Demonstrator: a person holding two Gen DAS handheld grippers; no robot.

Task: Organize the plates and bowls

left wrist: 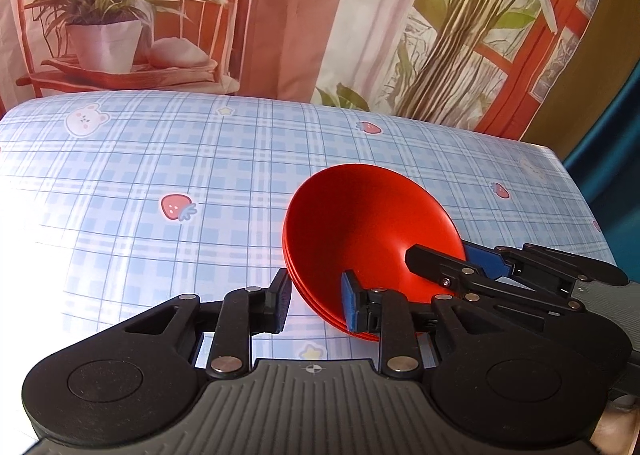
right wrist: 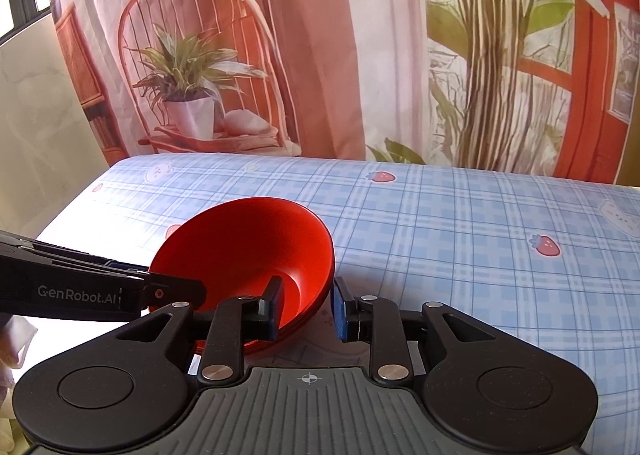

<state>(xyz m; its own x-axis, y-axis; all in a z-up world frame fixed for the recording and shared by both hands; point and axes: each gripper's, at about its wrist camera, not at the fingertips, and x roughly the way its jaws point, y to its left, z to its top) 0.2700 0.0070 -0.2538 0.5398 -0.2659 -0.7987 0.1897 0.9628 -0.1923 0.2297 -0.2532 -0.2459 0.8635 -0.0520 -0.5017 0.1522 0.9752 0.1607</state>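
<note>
A stack of red bowls [left wrist: 360, 223] sits nested on the blue checked tablecloth [left wrist: 160, 175]. My left gripper [left wrist: 316, 299] is open, with the stack's near-left rim between its fingers: the blue-padded right finger [left wrist: 349, 303] is inside the top bowl, the left finger [left wrist: 282, 295] outside. In the right wrist view the same stack [right wrist: 248, 243] has its near-right rim between the open fingers of my right gripper [right wrist: 306, 307], the left finger [right wrist: 274, 303] inside, the right finger [right wrist: 340, 307] outside. Each gripper shows in the other's view, the right one [left wrist: 460, 263] and the left one [right wrist: 160, 291].
A printed backdrop [left wrist: 280, 15] of a chair, potted plants and a window hangs behind the table. The table's right edge [left wrist: 580, 191] drops off near the stack. A white wall [right wrist: 40, 115] stands to the left.
</note>
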